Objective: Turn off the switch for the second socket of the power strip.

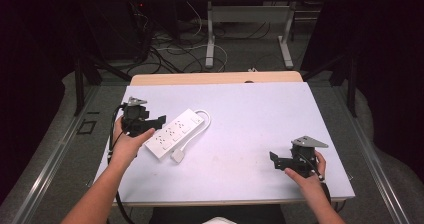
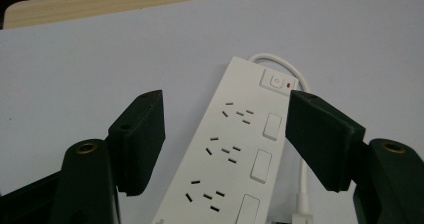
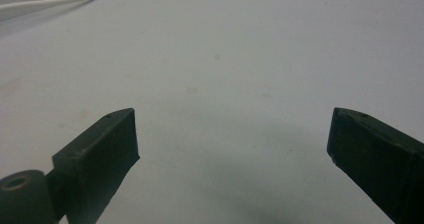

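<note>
Both wide apart | left gripper [image 2: 225, 134] straddling power strip [image 2: 235, 149], seemingly untouched | right gripper [image 3: 232, 149] empty

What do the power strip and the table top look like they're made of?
The power strip looks like white moulded plastic, smooth and faintly glossy, with crisp socket slots and flush rocker switches. The table top appears to be a pale matte sheet, perhaps laminate, over light wood: a bare wood-toned strip shows along its far edge.

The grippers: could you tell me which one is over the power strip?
The left gripper, jaws open astride the power strip; the right gripper is over bare table.
</note>
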A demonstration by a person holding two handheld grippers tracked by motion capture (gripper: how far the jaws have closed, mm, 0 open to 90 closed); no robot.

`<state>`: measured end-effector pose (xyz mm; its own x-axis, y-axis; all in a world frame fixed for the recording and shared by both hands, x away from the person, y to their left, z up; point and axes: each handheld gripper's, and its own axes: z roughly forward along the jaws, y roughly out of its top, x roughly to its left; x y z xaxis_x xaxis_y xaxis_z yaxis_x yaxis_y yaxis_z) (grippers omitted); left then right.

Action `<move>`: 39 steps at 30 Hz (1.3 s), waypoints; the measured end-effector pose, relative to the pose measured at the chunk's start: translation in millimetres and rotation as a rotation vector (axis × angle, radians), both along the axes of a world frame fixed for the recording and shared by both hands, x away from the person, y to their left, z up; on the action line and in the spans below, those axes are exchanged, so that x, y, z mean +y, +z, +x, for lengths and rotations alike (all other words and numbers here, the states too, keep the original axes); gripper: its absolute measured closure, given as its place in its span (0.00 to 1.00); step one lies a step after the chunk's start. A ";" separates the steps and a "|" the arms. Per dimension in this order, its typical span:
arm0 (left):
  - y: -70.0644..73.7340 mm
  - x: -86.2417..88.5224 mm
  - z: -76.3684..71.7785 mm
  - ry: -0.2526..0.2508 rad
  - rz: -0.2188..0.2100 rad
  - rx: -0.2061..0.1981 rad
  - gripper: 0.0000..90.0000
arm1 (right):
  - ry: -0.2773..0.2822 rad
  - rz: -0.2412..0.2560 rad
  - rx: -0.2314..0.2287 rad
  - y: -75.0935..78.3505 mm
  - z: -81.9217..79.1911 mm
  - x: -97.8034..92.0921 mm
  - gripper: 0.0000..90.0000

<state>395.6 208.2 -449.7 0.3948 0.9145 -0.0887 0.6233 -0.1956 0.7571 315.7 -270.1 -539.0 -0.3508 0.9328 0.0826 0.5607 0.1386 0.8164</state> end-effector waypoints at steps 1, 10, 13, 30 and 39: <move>-0.9 -1.9 2.2 -0.004 -0.001 0.006 0.36 | -0.002 0.002 0.002 0.0 -0.2 0.2 0.06; -5.1 -11.2 10.4 -0.023 0.004 0.037 0.38 | -0.002 0.003 0.007 -0.7 0.0 -0.7 0.06; -6.8 -14.6 12.6 -0.023 0.003 0.054 0.39 | -0.002 0.004 0.009 -0.8 0.0 -0.5 0.07; -13.9 -23.5 25.1 -0.031 -0.021 0.211 0.46 | 0.010 0.006 0.013 -1.7 0.1 0.3 0.07; -18.1 -27.3 28.7 -0.043 -0.018 0.276 0.50 | 0.016 -0.001 0.011 -2.0 0.3 -0.1 0.08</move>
